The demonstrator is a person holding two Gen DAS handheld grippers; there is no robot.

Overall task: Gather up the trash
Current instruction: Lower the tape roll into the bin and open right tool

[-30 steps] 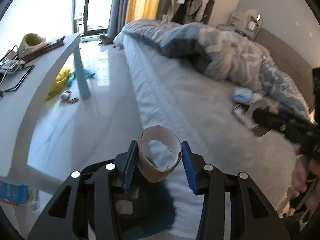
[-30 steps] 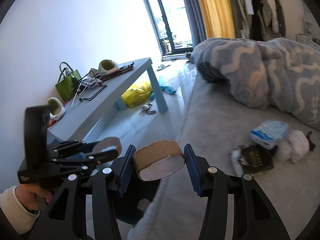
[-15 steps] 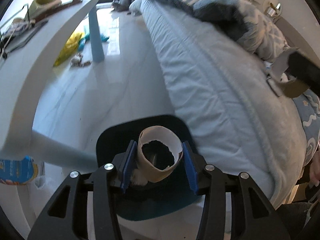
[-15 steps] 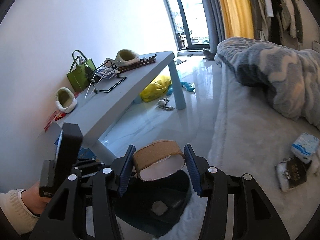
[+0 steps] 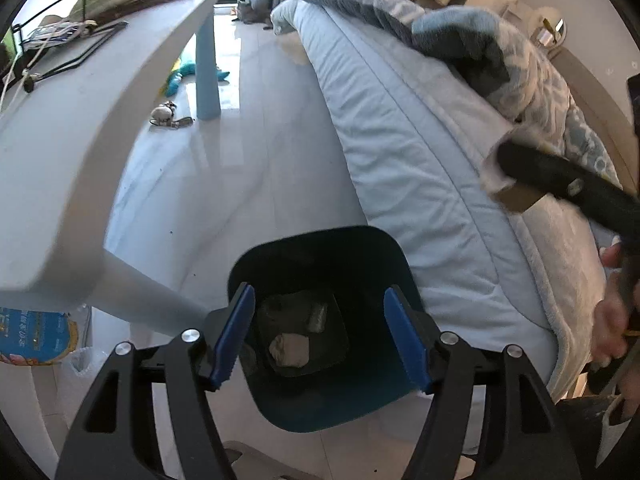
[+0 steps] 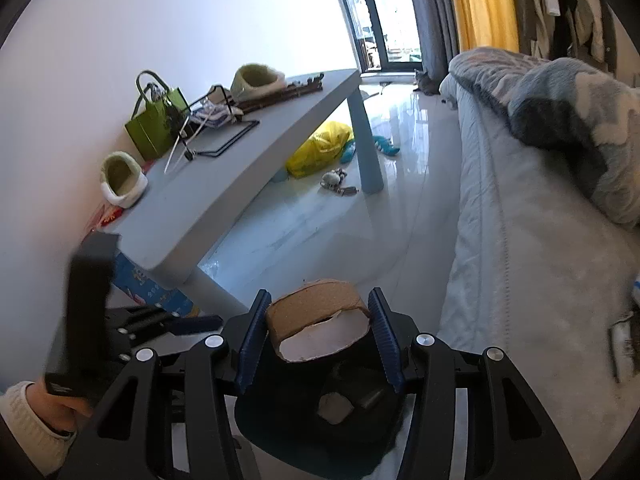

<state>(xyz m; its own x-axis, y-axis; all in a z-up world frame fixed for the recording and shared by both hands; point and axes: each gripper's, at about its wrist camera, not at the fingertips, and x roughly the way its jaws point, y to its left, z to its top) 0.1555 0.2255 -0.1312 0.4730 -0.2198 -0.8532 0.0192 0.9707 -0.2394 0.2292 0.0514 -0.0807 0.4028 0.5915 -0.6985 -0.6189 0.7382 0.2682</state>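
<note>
My left gripper is open and empty, right above the dark blue trash bin on the floor beside the bed. Crumpled trash lies at the bin's bottom. My right gripper is shut on a brown cardboard tape roll and holds it over the same bin, where a crumpled wad shows inside. The left gripper also shows in the right wrist view, at lower left. The right gripper's roll appears in the left wrist view, over the bed edge.
A grey low table with slippers, a green bag and wire items stands left of the bin. A yellow bag and toys lie under it. The bed with a grey blanket is on the right. A blue box sits under the table.
My left gripper opened and the cardboard roll it held is gone from its fingers. Both grippers swung down from the bed toward the bin; the right still holds its roll.
</note>
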